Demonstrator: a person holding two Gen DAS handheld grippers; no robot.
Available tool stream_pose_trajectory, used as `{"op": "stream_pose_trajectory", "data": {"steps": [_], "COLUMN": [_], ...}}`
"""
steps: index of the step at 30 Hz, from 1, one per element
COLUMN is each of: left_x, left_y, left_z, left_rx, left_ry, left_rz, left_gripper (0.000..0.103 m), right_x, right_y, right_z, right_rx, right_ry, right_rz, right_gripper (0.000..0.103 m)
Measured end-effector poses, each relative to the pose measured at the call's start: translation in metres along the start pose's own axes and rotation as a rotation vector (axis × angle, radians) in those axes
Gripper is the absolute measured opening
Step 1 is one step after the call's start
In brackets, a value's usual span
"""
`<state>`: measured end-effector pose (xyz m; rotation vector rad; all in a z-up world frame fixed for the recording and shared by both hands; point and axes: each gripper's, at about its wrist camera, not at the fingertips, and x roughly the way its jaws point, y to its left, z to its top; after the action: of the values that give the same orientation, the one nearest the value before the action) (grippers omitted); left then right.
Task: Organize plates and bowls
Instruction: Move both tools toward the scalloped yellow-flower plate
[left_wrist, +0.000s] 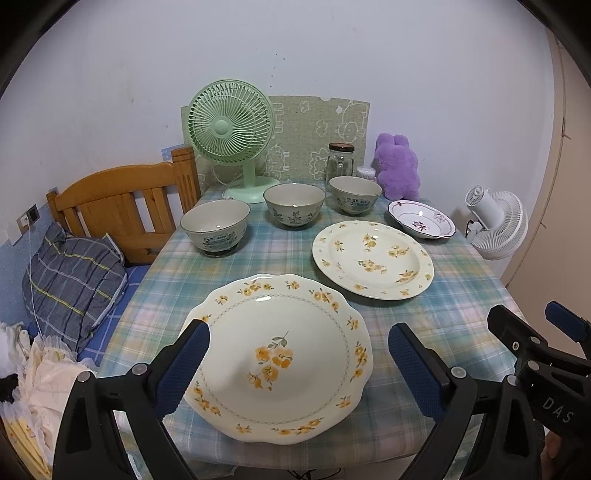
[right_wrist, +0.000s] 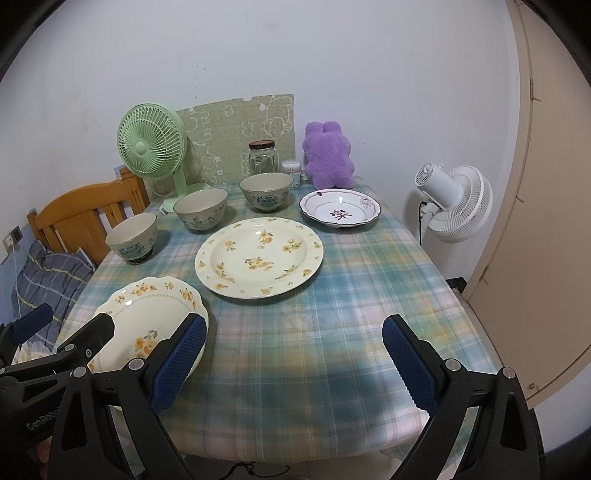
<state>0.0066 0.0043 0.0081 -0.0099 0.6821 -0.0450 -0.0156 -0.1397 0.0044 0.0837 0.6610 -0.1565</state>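
Note:
A scalloped cream plate with yellow flowers (left_wrist: 280, 354) lies at the table's near edge, and shows in the right wrist view (right_wrist: 147, 317). My left gripper (left_wrist: 299, 373) is open above it, empty. A round yellow-flowered plate (left_wrist: 373, 258) (right_wrist: 258, 256) lies mid-table. A small white plate with a purple rim (left_wrist: 421, 219) (right_wrist: 340, 208) sits at the back right. Three grey-green bowls (left_wrist: 216, 227) (left_wrist: 294, 204) (left_wrist: 355, 194) stand in a row behind. My right gripper (right_wrist: 295, 362) is open and empty over bare cloth at the near right.
A green fan (left_wrist: 231, 129), a glass jar (left_wrist: 340, 160) and a purple plush (left_wrist: 397, 166) stand at the table's back. A white fan (right_wrist: 454, 201) stands right of the table. A wooden headboard (left_wrist: 122, 206) and bedding (left_wrist: 70, 284) lie left.

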Motion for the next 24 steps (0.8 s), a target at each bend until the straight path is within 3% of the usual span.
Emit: {"op": "stream_pose_trajectory", "data": {"steps": [24], "left_x": [-0.0019], "left_y": [0.0015], "left_z": [-0.0001], "left_rx": [0.002], "left_ry": [0.004], "left_rz": [0.004], "left_gripper": [0.099], "right_x": [0.0001], "right_y": [-0.0002], "right_z": [0.0005], "right_rx": [-0.016], "right_ry": [0.004], "right_rz": [-0.011], "right_gripper": [0.098]}}
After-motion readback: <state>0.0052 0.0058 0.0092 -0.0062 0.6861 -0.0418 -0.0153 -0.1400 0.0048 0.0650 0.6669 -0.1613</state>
